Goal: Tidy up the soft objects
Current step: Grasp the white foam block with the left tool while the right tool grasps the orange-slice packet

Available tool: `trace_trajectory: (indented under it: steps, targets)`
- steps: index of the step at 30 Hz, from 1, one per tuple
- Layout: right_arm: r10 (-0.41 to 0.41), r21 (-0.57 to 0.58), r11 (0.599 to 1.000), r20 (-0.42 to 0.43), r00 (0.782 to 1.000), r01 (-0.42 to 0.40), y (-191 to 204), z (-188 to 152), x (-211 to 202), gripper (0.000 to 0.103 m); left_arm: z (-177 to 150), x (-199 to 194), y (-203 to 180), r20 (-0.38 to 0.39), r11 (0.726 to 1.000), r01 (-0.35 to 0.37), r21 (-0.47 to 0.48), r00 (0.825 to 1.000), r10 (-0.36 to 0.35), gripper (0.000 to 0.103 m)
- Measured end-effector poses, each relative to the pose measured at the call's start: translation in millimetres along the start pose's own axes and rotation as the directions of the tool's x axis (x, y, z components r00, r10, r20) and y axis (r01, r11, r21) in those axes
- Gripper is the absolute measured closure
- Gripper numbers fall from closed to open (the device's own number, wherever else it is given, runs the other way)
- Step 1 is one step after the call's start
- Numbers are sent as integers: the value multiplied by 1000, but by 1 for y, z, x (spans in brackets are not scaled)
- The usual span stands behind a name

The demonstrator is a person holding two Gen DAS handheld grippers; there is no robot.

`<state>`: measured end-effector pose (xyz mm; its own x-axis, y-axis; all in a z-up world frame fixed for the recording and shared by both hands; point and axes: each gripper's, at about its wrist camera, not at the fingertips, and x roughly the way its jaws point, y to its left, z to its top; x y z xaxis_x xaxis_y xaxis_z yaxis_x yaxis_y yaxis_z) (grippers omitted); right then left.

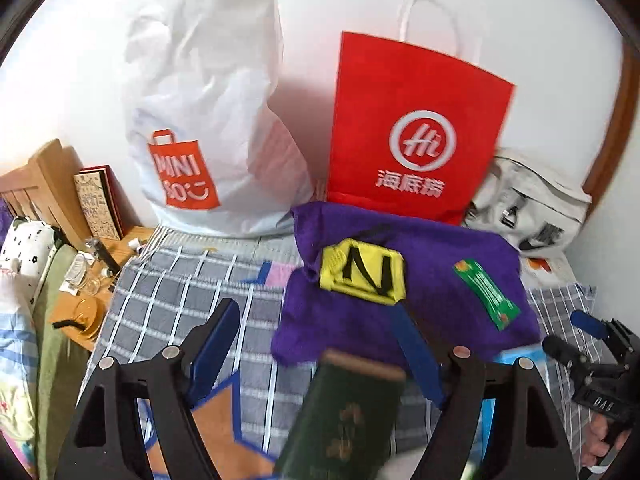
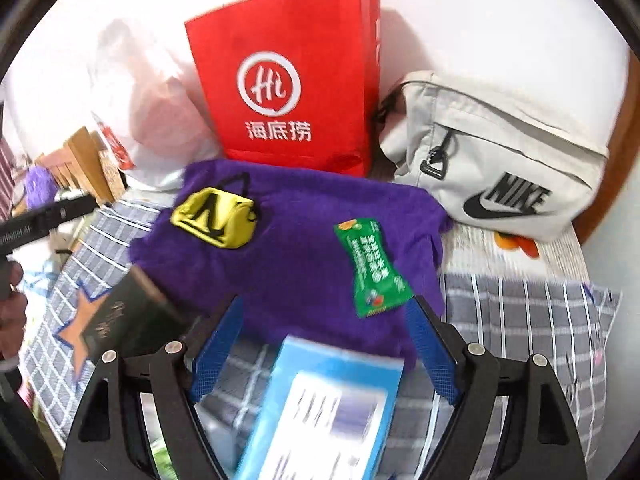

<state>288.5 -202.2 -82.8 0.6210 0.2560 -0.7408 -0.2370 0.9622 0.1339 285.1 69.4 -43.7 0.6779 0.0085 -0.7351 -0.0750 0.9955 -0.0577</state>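
Currently you are keeping the left gripper (image 1: 320, 344) with its fingers (image 1: 216, 344) spread wide and pressing on nothing. A dark green book (image 1: 344, 416) is lying below the gap, blurred, and no pad is touching it. You are likewise carrying the right gripper (image 2: 324, 344) with its fingers (image 2: 218, 348) standing wide, gripping nothing; a light blue box (image 2: 320, 412) is sitting under the gap, apart from both pads.

Both grippers are pointing down at a bed covered by a grey checked sheet (image 1: 180, 300). A folded purple towel (image 1: 432, 264) is lying on the sheet ahead of the fingers, and it is bearing a yellow pouch (image 1: 362, 270) on its left part and a green sachet (image 1: 486, 294) on its right part. Behind the towel, a red paper bag (image 1: 416, 128) is standing upright against the wall.

The left wrist view is giving you the white plastic bag (image 1: 208, 120) in full, a wooden bedside stand (image 1: 80, 308) carrying glassware, and the right gripper at the right edge. The right wrist view is showing the pale grey bag (image 2: 496, 152) in full, with orange items (image 2: 516, 242) just beside its lower edge, an orange star patch (image 2: 78, 328) on the sheet beside the green book, and your hand (image 2: 10, 316) on the left gripper's handle at the left edge.
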Motion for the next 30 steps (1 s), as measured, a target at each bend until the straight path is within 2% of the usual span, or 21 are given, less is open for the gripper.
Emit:
trace_trajectory:
  steps: [2, 5, 8, 12, 15, 21, 26, 30]
  targets:
    - [43, 30, 999, -9, 999, -43, 3, -14, -15, 20, -13, -14, -2, 0, 1000, 3, 13, 1000, -3, 26]
    - [27, 19, 999, -2, 1000, -27, 13, -33, -33, 21, -37, -33, -5, -20, 999, -4, 42, 1000, 4, 26]
    - [16, -14, 1000, 1, 1000, -16, 26, -58, -52, 21, -62, -50, -3, -21, 999, 26, 21, 999, -26, 26]
    - [51, -21, 998, 16, 999, -51, 37, -88, -72, 21, -89, -65, 0, -22, 999, 47, -9, 999, -47, 26]
    - [74, -35, 997, 23, 997, -73, 46, -113, -83, 21, -112, -73, -2, -29, 999, 43, 9, 999, -43, 26]
    - [127, -74, 989, -17, 992, -128, 57, -161, -83, 21, -148, -78, -2, -53, 999, 34, 16, 998, -34, 26]
    - [146, -132, 979, -76, 986, -155, 69, -200, -71, 21, -165, -80, 3, -64, 998, 59, -36, 996, -61, 26]
    - [141, -208, 967, -61, 988, -150, 84, -216, -59, 21, -175, -79, 2, -77, 998, 54, -7, 996, -55, 26]
